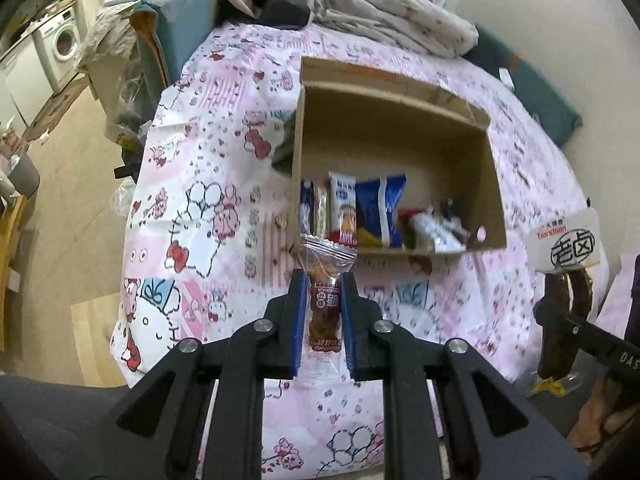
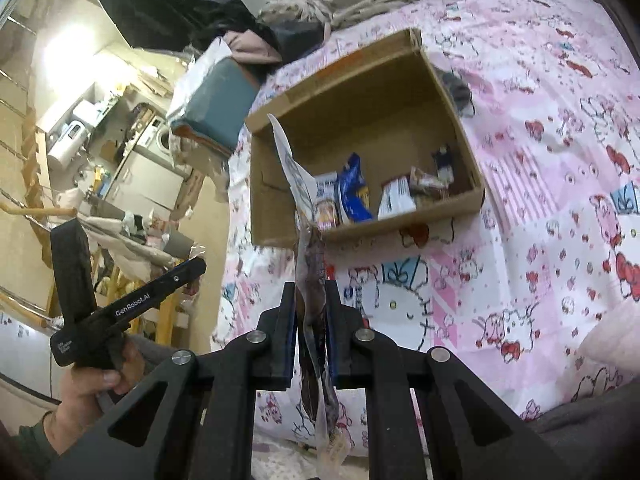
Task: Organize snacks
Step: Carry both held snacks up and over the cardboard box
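Note:
An open cardboard box (image 1: 400, 136) lies on the pink cartoon bedsheet, with several snack packets (image 1: 360, 216) along its near wall; it also shows in the right wrist view (image 2: 360, 120). My left gripper (image 1: 323, 292) is shut on a small clear packet of a brown snack (image 1: 325, 296), held just in front of the box. My right gripper (image 2: 311, 308) is shut on a long clear packet of dark meat snack with a white top (image 2: 310, 280). That packet and the right gripper also show at the right edge of the left wrist view (image 1: 564, 280).
The bedsheet (image 1: 208, 208) covers the bed. Crumpled bedding and clothes (image 1: 384, 12) lie behind the box. A dark cushion (image 1: 536, 92) lies at the right. Left of the bed are the floor (image 1: 68, 184), cluttered furniture and a washing machine (image 1: 60, 40).

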The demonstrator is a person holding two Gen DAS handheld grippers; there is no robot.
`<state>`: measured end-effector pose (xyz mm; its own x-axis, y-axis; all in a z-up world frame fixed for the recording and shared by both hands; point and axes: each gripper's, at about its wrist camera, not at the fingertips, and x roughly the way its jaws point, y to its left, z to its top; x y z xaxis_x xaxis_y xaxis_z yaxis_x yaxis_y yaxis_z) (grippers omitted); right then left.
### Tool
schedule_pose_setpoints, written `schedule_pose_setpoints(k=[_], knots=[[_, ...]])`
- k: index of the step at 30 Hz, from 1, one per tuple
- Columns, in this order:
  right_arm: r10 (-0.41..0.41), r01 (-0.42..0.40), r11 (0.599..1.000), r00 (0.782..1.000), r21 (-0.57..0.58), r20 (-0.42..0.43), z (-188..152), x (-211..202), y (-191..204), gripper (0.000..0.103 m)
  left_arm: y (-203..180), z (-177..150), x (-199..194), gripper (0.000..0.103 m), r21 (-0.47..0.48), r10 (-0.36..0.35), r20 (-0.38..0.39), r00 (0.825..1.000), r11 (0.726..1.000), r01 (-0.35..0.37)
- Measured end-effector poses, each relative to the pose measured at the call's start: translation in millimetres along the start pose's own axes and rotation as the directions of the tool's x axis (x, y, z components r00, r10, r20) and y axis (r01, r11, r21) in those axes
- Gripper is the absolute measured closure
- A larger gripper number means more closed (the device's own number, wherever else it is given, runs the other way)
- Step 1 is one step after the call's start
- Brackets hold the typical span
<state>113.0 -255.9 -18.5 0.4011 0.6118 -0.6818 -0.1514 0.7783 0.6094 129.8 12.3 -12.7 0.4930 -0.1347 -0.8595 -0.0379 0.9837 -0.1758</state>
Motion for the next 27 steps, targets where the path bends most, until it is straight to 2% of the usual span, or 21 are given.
schedule_pose_setpoints(k=[6, 15, 20, 27], knots=[[0.010, -0.009, 1.000, 0.999, -0.022, 0.041, 29, -4, 12, 0.090, -6, 25, -6, 0.090, 0.033, -0.006, 0.049, 0.999, 0.999, 0.004], [0.014, -0.011, 1.000, 0.995, -0.026, 0.096, 71, 5, 8, 0.090, -19, 59, 7, 0.090, 0.074, -0.010, 0.064, 0.998, 0.997, 0.005], [0.054, -0.054, 0.999, 0.988, -0.001, 0.148, 73, 20, -10, 0.090, -30, 66, 25, 0.090, 0.091, -0.002, 0.090, 0.996, 0.996, -0.006], [0.016, -0.020, 0.999, 0.993, 0.036, 0.117, 85, 46, -31, 0.090, -42, 73, 68, 0.090, 0.124, 0.013, 0.047, 0.999, 0.992, -0.019]])
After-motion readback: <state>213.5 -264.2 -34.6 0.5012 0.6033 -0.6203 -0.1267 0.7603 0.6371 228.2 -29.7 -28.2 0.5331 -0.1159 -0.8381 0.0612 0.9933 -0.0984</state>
